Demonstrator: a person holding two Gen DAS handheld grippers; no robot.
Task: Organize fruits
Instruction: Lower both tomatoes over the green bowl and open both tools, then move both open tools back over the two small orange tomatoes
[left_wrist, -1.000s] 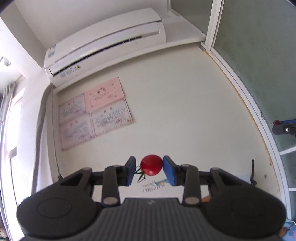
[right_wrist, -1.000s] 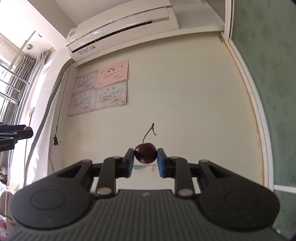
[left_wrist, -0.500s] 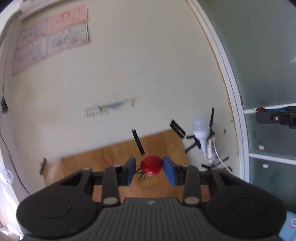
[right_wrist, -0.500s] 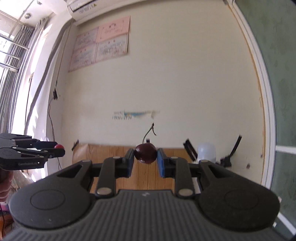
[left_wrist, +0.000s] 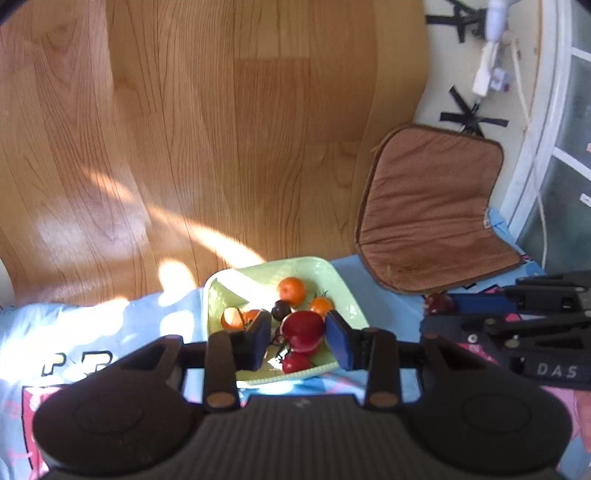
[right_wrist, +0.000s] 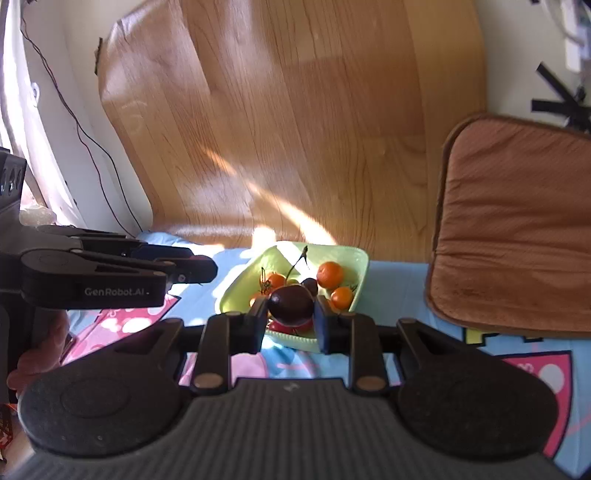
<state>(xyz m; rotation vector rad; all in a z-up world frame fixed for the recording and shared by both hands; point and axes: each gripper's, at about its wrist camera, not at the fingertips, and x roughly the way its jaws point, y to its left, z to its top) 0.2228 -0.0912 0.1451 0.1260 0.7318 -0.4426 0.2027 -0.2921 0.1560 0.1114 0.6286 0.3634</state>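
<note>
Red tomato (left_wrist: 302, 329) clamped in left tongs (left_wrist: 297, 339), dark cherry (right_wrist: 291, 305) clamped in right tongs (right_wrist: 290, 320).

Hidden and cropped parts
The right gripper (right_wrist: 290, 314) and its cherry (right_wrist: 290, 303) are hiding the green dish's (right_wrist: 354, 254) near fruits; the frame edge is cropping the brown cushion (right_wrist: 517, 229) beside that dish.

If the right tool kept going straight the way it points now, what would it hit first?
Most likely the green dish and the small fruits in it. The right tool, shut on a dark cherry, points down at the dish's near part. Depth is unclear; the cherry would touch first.
</note>
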